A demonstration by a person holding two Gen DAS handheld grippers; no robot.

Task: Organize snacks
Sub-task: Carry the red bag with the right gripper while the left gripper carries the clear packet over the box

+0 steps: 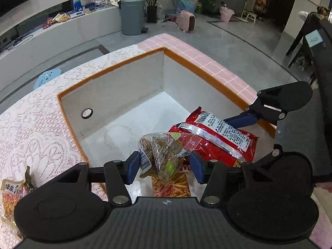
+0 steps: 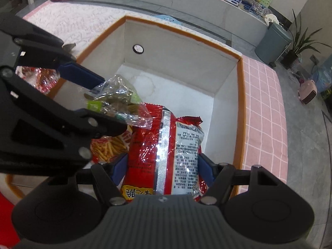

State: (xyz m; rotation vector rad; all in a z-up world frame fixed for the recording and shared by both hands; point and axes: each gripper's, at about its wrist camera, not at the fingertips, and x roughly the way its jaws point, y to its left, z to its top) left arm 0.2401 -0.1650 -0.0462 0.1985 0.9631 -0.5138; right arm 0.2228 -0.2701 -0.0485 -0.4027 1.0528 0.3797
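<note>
— Left hand-held gripper [image 1: 164, 167] is nearest, pinching a clear snack packet [image 1: 164, 155] over the white box [image 1: 124, 87]; to the right, the right hand-held gripper [image 2: 162, 169] clamps a red bag [image 2: 166, 145].

— So the drop-in step?

— I'd judge so. Next: lower both, release beside the fries packet [image 1: 172, 186] already inside.

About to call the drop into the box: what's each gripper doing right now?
Left gripper: closed on the clear snack packet.
Right gripper: closed on the red snack bag.
</note>
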